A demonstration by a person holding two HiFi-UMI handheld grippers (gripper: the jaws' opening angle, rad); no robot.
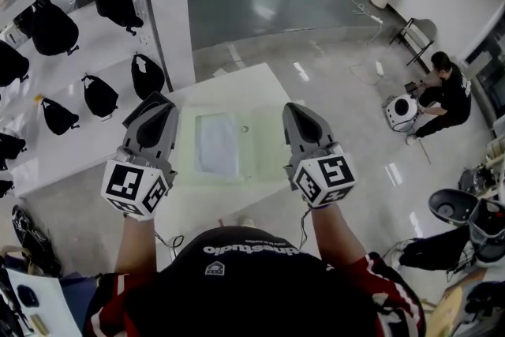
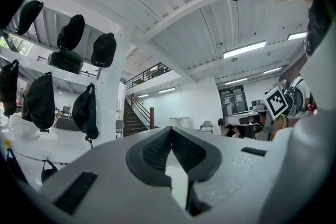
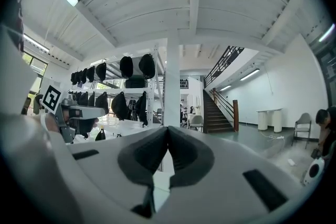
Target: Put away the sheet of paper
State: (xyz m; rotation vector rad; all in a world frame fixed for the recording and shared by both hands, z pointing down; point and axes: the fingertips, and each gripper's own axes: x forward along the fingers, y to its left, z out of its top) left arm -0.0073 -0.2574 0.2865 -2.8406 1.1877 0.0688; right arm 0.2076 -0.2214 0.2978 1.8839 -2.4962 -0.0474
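Head view, sheet of paper [image 1: 216,143] lying on table [image 1: 237,87]

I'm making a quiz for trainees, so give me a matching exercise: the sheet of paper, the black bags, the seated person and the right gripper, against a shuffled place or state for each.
1 sheet of paper
2 black bags
3 seated person
4 right gripper

A on the grey floor, far right
B jaws together
C middle of the white table
D on the white shelves, at left

Pairs: 1-C, 2-D, 3-A, 4-B
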